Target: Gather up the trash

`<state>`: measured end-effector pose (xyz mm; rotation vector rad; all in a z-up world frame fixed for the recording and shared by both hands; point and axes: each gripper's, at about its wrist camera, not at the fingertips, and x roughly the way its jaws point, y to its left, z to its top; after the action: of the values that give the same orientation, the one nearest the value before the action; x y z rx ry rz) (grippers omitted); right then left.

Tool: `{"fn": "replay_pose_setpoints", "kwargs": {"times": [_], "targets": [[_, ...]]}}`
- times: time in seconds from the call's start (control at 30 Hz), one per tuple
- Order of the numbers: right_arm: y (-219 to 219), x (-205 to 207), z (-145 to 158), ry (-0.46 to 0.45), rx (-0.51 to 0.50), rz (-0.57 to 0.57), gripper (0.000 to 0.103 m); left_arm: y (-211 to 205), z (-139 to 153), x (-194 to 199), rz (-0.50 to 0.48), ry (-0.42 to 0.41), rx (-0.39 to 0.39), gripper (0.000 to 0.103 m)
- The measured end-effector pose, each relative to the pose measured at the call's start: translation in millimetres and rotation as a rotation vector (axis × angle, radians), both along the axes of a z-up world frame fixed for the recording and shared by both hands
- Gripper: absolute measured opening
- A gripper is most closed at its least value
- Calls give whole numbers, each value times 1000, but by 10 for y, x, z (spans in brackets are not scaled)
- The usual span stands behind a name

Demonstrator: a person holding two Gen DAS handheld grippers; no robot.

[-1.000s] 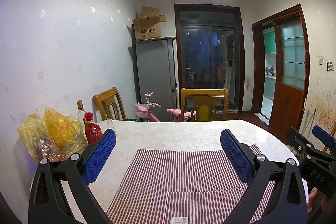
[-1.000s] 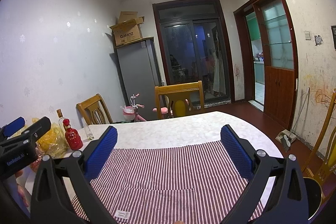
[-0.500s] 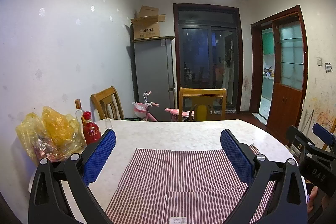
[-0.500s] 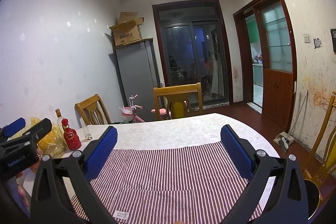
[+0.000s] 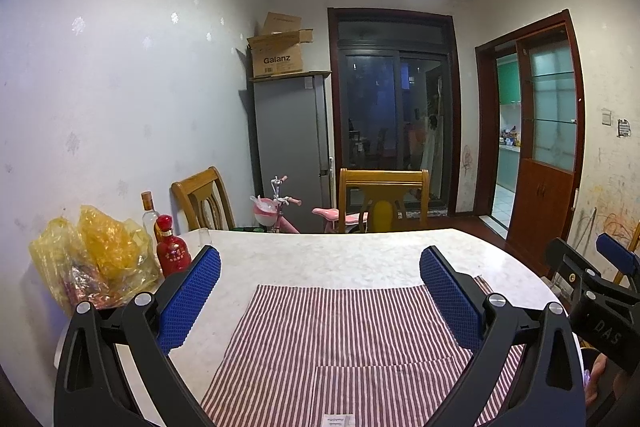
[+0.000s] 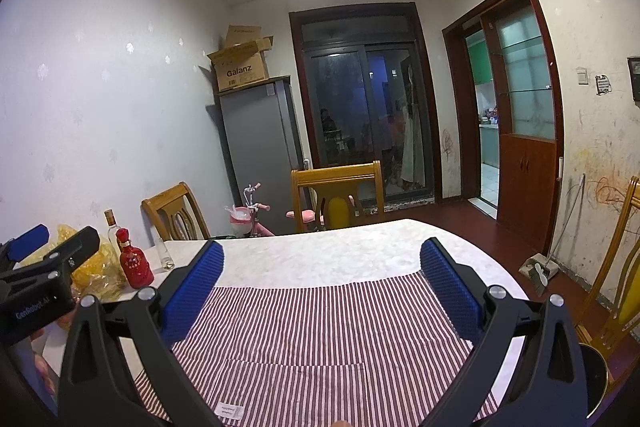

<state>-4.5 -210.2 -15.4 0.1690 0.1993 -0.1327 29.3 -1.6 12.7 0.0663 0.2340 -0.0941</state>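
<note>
Grippers poised over a striped cloth, trash bag at the table's edge

The left gripper (image 5: 320, 287) and the right gripper (image 6: 322, 285) hang side by side above a red-and-white striped cloth (image 5: 340, 339) spread on a pale marble-look table (image 5: 320, 255). Both sets of blue-padded jaws stand wide apart and hold nothing. A crumpled yellow plastic bag (image 5: 96, 259), the likeliest trash in sight, sits at the table's far left edge by the wall. Just beside it stand a red bottle (image 5: 171, 251), a taller clear bottle (image 5: 149, 215) behind that, and a small glass (image 6: 164, 253). Two wooden chairs (image 5: 382, 199) face the table's far side, a pink child's bicycle (image 5: 280, 211) between them. A grey fridge (image 5: 292, 147) in the corner carries a cardboard box (image 5: 280, 51) marked "Galanz".
</note>
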Motion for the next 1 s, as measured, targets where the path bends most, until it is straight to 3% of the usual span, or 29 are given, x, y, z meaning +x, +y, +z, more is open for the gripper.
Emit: {"fn": "replay_pose_setpoints", "kwargs": {"times": [0.5, 1.0], "targets": [[-2, -14, 24, -4, -3, 0, 98, 3, 13, 36, -37, 5, 0, 97], [31, -1, 22, -2, -7, 7, 98, 129, -23, 13, -52, -18, -57, 97]]}}
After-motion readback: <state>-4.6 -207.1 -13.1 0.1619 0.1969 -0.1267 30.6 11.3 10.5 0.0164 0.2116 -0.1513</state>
